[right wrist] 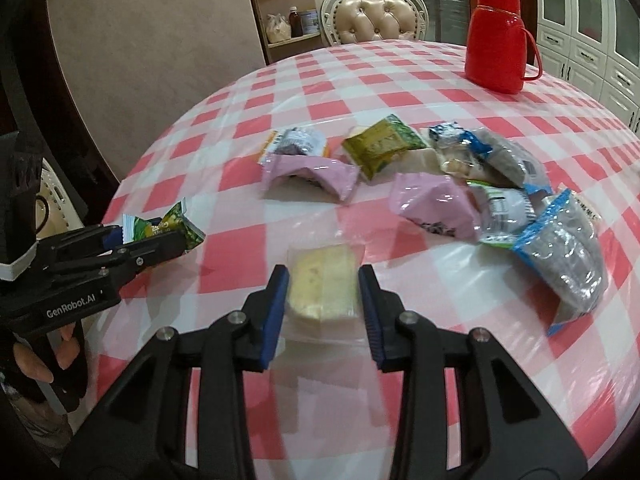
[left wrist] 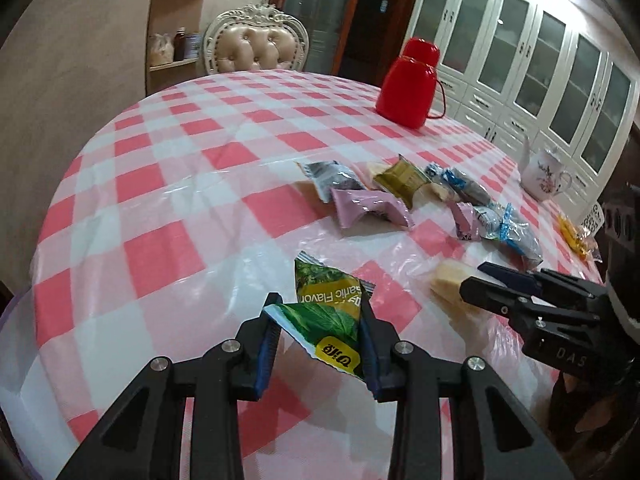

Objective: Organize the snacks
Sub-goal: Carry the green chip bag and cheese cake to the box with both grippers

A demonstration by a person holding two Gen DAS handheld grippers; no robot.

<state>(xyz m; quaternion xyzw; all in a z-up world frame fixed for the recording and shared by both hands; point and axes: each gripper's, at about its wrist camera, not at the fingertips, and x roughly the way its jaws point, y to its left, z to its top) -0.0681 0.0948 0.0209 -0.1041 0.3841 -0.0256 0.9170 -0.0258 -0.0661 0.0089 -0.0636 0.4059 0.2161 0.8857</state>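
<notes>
My left gripper point(left wrist: 320, 334) is shut on a green garlic-flavour snack packet point(left wrist: 328, 316) and holds it just above the checked tablecloth point(left wrist: 180, 200); it also shows in the right wrist view point(right wrist: 168, 230). My right gripper point(right wrist: 324, 312) is open, its fingers on either side of a pale yellow cake in clear wrap point(right wrist: 324, 284) lying on the cloth; whether they touch it I cannot tell. The cake also shows in the left wrist view point(left wrist: 448, 286). Several more packets lie in a loose pile beyond: pink point(right wrist: 308, 176), olive green point(right wrist: 380, 144), blue and clear point(right wrist: 568, 256).
A red thermos jug point(left wrist: 408, 84) stands at the table's far side. A white floral teapot point(left wrist: 544, 176) sits at the right edge. A padded chair point(left wrist: 256, 44) stands behind the table, with shelves and white cabinets point(left wrist: 560, 60) along the walls.
</notes>
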